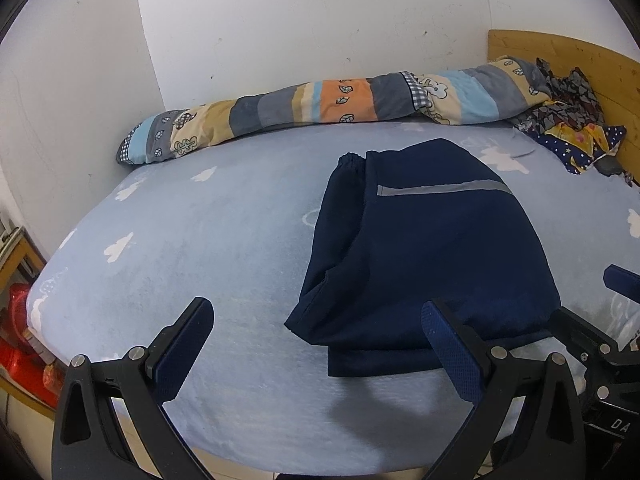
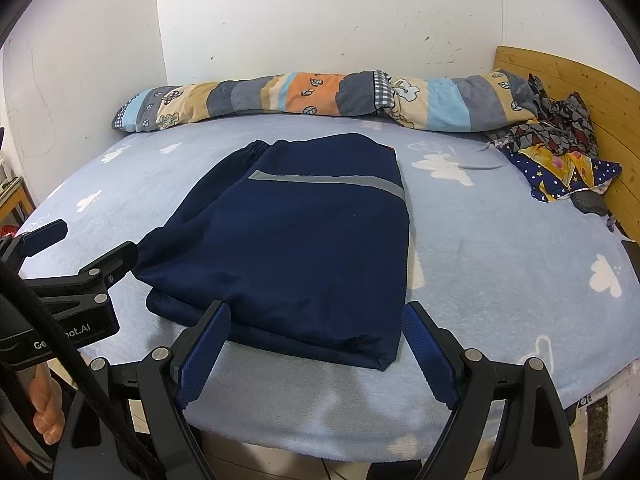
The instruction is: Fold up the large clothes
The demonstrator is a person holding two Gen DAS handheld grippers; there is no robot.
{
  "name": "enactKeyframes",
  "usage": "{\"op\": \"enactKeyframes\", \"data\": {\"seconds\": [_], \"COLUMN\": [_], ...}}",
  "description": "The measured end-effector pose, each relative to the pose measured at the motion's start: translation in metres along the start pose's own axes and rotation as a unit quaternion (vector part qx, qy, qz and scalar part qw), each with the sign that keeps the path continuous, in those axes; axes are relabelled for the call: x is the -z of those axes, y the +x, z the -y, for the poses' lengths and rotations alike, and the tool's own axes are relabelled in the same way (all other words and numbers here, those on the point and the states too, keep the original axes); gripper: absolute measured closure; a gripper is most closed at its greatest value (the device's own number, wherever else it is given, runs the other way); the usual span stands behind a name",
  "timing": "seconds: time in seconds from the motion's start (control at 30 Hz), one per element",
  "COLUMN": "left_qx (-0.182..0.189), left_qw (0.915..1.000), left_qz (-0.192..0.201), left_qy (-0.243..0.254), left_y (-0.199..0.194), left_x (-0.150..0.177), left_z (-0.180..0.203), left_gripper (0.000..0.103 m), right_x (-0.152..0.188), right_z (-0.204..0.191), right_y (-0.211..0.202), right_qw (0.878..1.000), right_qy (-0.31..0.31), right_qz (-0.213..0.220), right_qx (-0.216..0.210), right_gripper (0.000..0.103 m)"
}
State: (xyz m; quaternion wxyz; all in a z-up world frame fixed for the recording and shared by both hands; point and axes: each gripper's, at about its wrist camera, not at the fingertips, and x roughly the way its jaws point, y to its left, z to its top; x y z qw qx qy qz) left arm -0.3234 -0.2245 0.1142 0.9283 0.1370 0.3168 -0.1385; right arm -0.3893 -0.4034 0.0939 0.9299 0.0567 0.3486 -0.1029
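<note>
Both grippers hover at the near edge of the bed, pointing down at it. Left gripper (image 1: pixel 316 320): jaws spread wide, nothing between them, only bare sheet below. Right gripper (image 2: pixel 316 320): jaws also spread wide, straddling the near edge of the navy garment (image 2: pixel 304 232) without pinching it; pads are clear of the cloth. A hand (image 2: pixel 46 408) grips the left tool's handle at lower left of the right wrist view. The garment lies folded flat on the light blue sheet (image 2: pixel 500 248), mid-bed, grey stripe across its far part, elastic cuff at far left. Far side along the wall: a rolled patchwork quilt (image 2: pixel 304 96). Far right by the wooden headboard (image 2: pixel 580 80): a crumpled cloth pile (image 2: pixel 560 160).
</note>
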Motion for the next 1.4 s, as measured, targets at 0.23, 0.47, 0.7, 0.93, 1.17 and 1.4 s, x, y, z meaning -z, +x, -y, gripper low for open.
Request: {"op": "enactKeyframes", "data": {"seconds": [0.23, 0.47, 0.7, 0.93, 1.17, 1.4], "left_qx": [-0.001, 0.002, -0.001, -0.004, 0.020, 0.074], "left_qw": [1.0000, 1.0000, 1.0000, 1.0000, 0.9997, 0.9965], "left_qz": [0.000, -0.002, -0.001, 0.001, -0.011, -0.029], "left_qy": [0.003, 0.002, 0.001, 0.001, -0.009, -0.028], "left_y": [0.000, 0.001, 0.001, 0.000, 0.000, 0.001], "left_x": [0.001, 0.001, 0.001, 0.002, 0.000, 0.000], "left_z": [0.003, 0.003, 0.002, 0.001, -0.003, -0.011], "left_gripper": [0.000, 0.000, 0.000, 0.000, 0.000, 0.000], "right_x": [-0.001, -0.001, -0.002, -0.003, -0.004, -0.005], "right_z": [0.001, 0.002, 0.003, 0.003, 0.004, 0.009], "right_y": [0.000, 0.001, -0.001, -0.001, -0.002, -0.004], "right_qw": [1.000, 1.000, 1.000, 1.000, 1.000, 1.000], "right_qy": [0.000, 0.000, 0.001, 0.001, 0.003, 0.007], "right_qz": [-0.001, -0.001, 0.001, 0.001, 0.005, 0.011], "right_qx": [-0.002, -0.001, -0.001, 0.000, 0.000, -0.001], "right_gripper": [0.012, 0.012, 0.012, 0.012, 0.012, 0.012]}}
